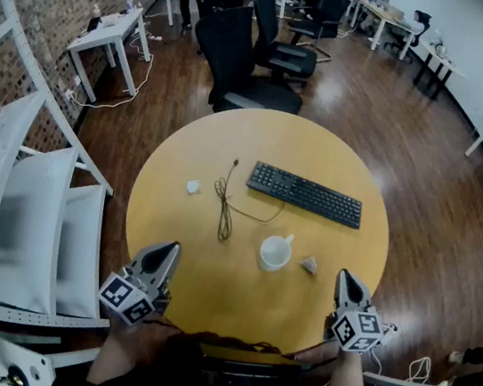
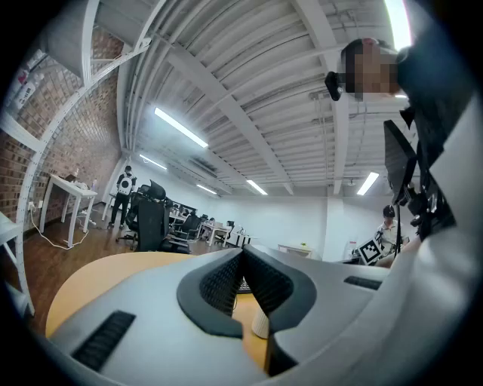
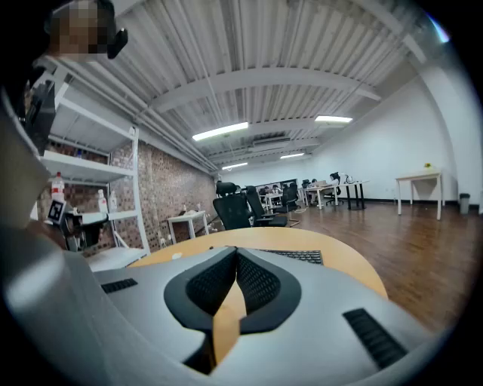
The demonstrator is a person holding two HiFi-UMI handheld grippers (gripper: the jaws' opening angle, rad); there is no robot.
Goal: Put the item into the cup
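Observation:
A white cup [image 1: 275, 252] stands upright on the round wooden table [image 1: 229, 154], a little right of its middle. A small grey item [image 1: 308, 264] lies just to the cup's right. A second small white item [image 1: 192, 187] lies further left. My left gripper [image 1: 167, 255] rests over the table's near-left edge, shut and empty. My right gripper [image 1: 347, 282] is at the near-right edge, also shut with nothing in it, a short way right of the grey item. In the left gripper view the jaws [image 2: 242, 255] meet, with the cup [image 2: 260, 325] showing below them. The right gripper view shows closed jaws [image 3: 236, 255].
A black keyboard [image 1: 304, 193] lies beyond the cup, and its cable [image 1: 224, 205] loops to the left. Black office chairs [image 1: 244, 58] stand behind the table. White shelving [image 1: 26, 218] is on my left. Desks line the far wall.

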